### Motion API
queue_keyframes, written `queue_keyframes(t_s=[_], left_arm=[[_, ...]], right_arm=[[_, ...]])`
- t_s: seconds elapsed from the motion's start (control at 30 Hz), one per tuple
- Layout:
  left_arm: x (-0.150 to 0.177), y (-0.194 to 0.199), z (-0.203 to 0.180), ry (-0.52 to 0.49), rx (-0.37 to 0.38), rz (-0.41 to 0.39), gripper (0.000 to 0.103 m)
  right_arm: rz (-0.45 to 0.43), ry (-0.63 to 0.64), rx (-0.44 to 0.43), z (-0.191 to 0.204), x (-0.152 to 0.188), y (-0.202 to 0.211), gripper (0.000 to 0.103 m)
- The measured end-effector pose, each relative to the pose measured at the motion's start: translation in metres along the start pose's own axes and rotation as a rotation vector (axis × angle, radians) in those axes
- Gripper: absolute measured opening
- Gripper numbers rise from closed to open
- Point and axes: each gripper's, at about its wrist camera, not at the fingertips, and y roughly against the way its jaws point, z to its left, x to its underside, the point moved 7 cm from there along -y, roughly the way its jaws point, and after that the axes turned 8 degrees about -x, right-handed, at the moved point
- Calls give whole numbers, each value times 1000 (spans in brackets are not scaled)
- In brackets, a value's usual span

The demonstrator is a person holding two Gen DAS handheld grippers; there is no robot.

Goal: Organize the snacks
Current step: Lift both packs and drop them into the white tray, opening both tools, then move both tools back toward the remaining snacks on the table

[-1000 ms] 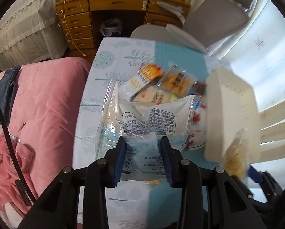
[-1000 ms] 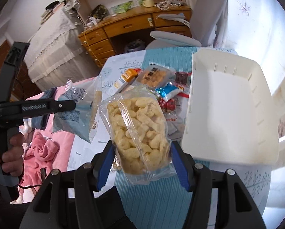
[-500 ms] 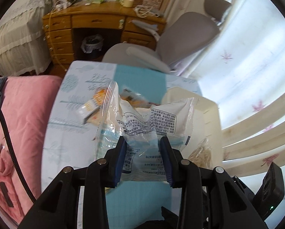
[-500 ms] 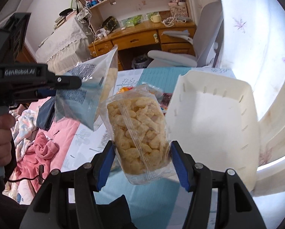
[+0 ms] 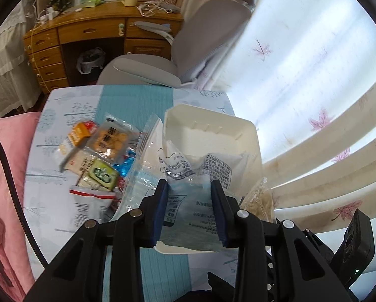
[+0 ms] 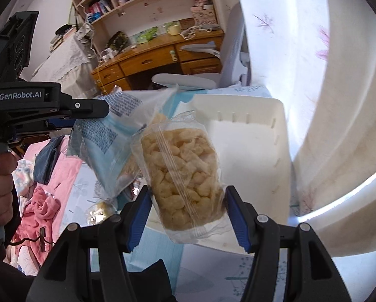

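Note:
My left gripper (image 5: 189, 188) is shut on a pale blue and white printed snack bag (image 5: 188, 176), which hangs over the near end of the white plastic bin (image 5: 208, 123). In the right wrist view that same blue bag (image 6: 105, 136) hangs from the left gripper (image 6: 97, 110), beside a clear bag of yellow puffed snacks (image 6: 182, 171). My right gripper (image 6: 186, 198) is shut on the puffed snack bag and holds it above the white bin (image 6: 250, 151). The bin's inside looks bare.
Several snack packets (image 5: 97, 158) lie in a heap on the blue and white tablecloth (image 5: 127, 100), left of the bin. A pink bedcover (image 5: 4, 176) borders the table's left side. Beyond the table are a grey office chair (image 5: 188, 42) and a wooden desk (image 5: 87, 32).
Both grippers have carried their bags to the right, from beside the snack heap to over the white bin. Neither grip has changed.

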Motion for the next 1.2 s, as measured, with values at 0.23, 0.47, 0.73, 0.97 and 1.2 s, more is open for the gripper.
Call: queue_keyframes(t_s=[0.23,0.47,0.73,0.97,1.2], left_arm=[[7,-7,-20,-29,37,30,69],[8,-3,-14,-19,-10,31,80],[34,-8,19,45,-85,132,80],[48,4,61,106,-169,130,85],[61,20,112,166,-206,125,86]], right_arm=[[14,-47,1,-14,5,0,61],[-19,-85,8,-19,3,1,80],[12,-109,-13,-8,6,-12,81],[38,-144,-26,6,7,-25,81],[60,-146,-43,38,11,-39,81]])
